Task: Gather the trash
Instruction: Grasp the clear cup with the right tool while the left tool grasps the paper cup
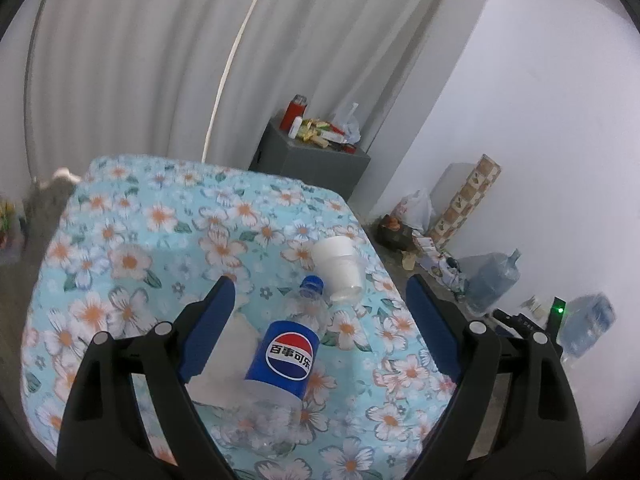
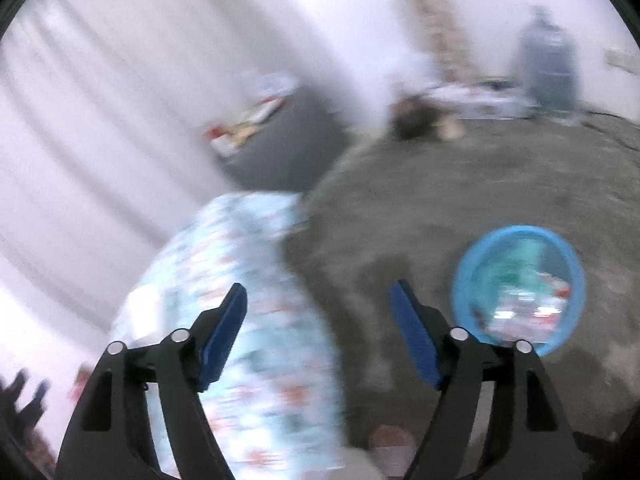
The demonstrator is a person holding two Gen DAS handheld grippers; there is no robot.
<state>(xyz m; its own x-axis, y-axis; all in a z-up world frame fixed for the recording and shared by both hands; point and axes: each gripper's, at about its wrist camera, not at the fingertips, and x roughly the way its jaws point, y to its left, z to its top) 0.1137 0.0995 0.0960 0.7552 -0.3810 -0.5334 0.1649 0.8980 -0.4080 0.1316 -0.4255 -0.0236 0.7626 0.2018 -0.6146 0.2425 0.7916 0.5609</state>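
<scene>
On the left, the left gripper (image 1: 320, 292) stands wide open over a table draped in a pale blue floral tablecloth (image 1: 132, 240). Its blue pads (image 1: 208, 332) flank an empty Pepsi bottle (image 1: 286, 356) that lies on its side on the cloth, blue cap (image 1: 312, 285) pointing away from the camera. The bottle lies in the gap between the pads, and neither pad presses on it. Under the bottle's left side lies a white paper napkin (image 1: 236, 340). Just beyond the cap, a white foam cup (image 1: 338, 266) lies tipped over, nested in a clear plastic cup whose base (image 1: 350, 292) points toward the camera. Behind the table a grey cabinet (image 1: 316, 160) carries a red flask (image 1: 294, 112) and loose wrappers; a large water jug (image 1: 492, 280) stands on the floor by the wall.

To the right, the right gripper (image 2: 318, 306) is also spread wide, with nothing between its pads. Its view is heavily blurred. It hangs over the table's edge and the bare grey floor (image 2: 440, 200). At lower right, on the floor, a blue basin (image 2: 520, 292) holds what looks like collected trash, too smeared to name.
</scene>
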